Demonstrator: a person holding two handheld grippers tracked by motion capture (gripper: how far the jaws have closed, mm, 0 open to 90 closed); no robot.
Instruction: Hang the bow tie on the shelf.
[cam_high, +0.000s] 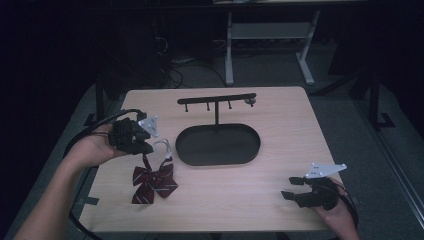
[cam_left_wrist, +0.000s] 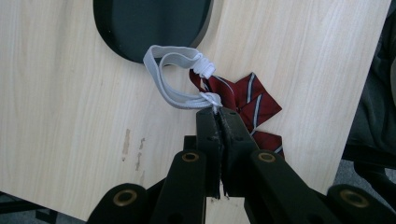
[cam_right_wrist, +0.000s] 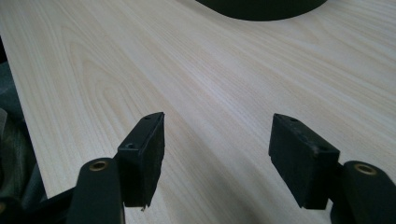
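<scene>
On the light wooden desk lies a dark red striped bow tie, near the front left part of the top. Its white elastic strap loops up from the knot, and one bend of the loop reaches over the rim of the black oval tray that sits in the middle of the desk. From the back of that tray rises a thin post carrying a black crossbar with small pegs hanging under it.

The left claw is closed tight on the white strap close to where it joins the bow, the two black jaws pressed together with the elastic pinched at their tips. In the high view this left claw sits just left of the tray, directly above the bow.

The right claw is held low over the front right corner of the desk, well apart from the bow and the tray. Its jaws stand wide apart with nothing between them but bare wood grain. The tray's dark edge shows far ahead of it.
</scene>
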